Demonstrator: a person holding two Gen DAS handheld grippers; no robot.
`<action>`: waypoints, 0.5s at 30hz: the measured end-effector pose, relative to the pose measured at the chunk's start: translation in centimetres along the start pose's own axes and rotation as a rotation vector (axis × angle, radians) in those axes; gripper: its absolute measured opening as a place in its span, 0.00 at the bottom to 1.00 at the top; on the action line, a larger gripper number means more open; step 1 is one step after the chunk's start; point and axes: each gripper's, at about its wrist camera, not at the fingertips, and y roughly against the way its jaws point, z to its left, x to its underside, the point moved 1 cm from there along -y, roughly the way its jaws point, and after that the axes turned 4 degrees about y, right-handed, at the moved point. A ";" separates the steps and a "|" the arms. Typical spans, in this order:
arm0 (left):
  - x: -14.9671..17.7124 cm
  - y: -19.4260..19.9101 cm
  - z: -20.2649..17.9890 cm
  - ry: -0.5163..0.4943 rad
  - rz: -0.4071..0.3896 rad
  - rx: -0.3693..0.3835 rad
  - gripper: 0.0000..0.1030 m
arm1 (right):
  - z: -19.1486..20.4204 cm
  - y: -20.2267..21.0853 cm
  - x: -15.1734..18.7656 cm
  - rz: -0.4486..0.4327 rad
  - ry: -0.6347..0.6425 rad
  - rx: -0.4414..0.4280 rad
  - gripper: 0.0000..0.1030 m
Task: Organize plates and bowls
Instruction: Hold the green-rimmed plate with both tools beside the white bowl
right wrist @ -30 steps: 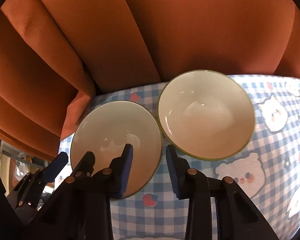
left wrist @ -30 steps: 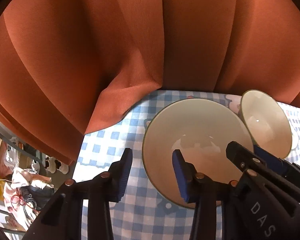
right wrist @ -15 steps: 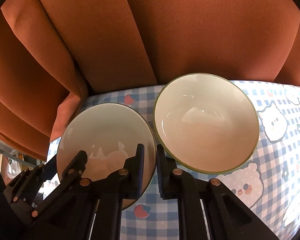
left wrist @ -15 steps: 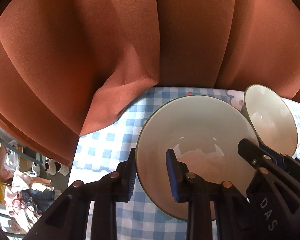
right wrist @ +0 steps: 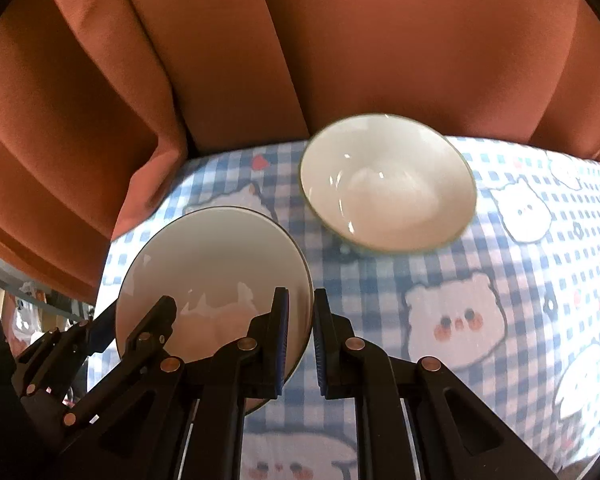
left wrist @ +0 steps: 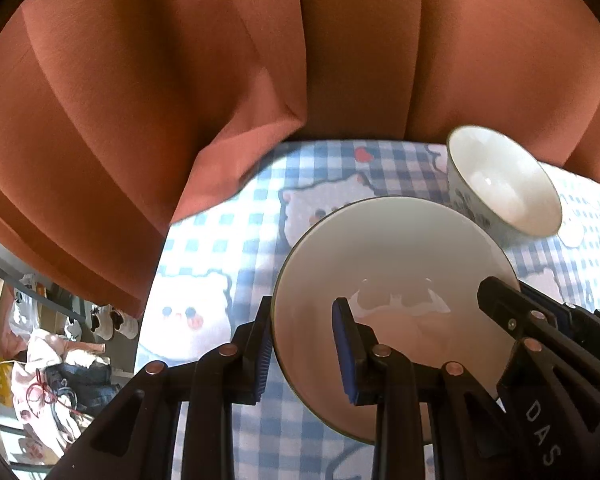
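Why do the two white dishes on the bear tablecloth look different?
The shallow plate is wide and nearly flat, while the bowl is deep with tall sides. Both tongs, left and right, pinch the plate by opposite sides of its rim; nothing holds the bowl, which sits alone on the tablecloth. The plate is nearer the cameras, the bowl farther back by the orange curtain. Both are white, round and empty.

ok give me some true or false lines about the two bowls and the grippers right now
1. Both grippers clamp the same bowl. True: the left gripper and right gripper pinch opposite rims of the near bowl.
2. The far bowl is stacked inside it. False: it stands apart on the tablecloth.
3. The tablecloth is plain white. False: blue checks with cartoon animals.
4. An orange curtain hangs behind the table. True.
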 end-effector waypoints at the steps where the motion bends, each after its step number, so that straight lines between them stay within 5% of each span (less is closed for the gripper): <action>1: 0.4 -0.1 0.0 0.002 0.008 0.003 0.27 | 0.0 0.0 0.2 0.005 -0.001 0.000 0.14; 15: 0.6 -0.2 -0.2 -0.004 -0.015 0.019 0.29 | -0.4 -0.7 0.7 0.015 0.008 0.020 0.15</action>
